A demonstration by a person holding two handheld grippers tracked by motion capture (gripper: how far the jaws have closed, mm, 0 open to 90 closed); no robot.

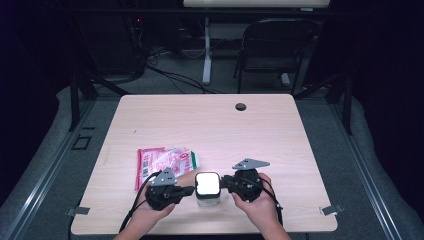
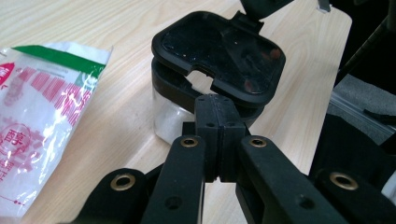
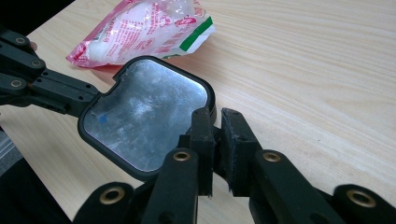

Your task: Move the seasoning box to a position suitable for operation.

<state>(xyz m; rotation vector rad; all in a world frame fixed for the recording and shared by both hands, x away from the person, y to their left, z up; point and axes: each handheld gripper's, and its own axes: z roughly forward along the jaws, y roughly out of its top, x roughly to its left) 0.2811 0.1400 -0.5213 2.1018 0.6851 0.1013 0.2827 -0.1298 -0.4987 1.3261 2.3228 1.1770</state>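
Container (image 1: pixel 208 191), clear-bodied with a black hinged lid (image 2: pixel 219 53), stands near the front edge of the surface (image 1: pixel 280 130), between the two tools. A red-and-white sachet (image 1: pixel 165 162) lies flat just behind and to its left, apart from it.

Left tool (image 1: pixel 189 190): jaws fully together, pads meeting face to face with nothing between them, tip set against the container's left side at the lid's front lip. It appears to brace the container rather than grip it.

Right tool (image 1: pixel 226 183): jaws nearly closed, with a narrow gap remaining. In the right gripper view the inner pad (image 3: pixel 201 135) sits at the lid's edge by the hinge tab. Whether the tab is pinched between the pads cannot be told from that angle.

Lid condition: slightly raised on one side, seen from the left gripper view; not seated flush, not swung fully back.

Assessment: step in hand is working the lid, most likely opening it. Next move calls for a steady brace from the left while the right lifts the lid about its hinge. Risk: the light container may tip or slide.
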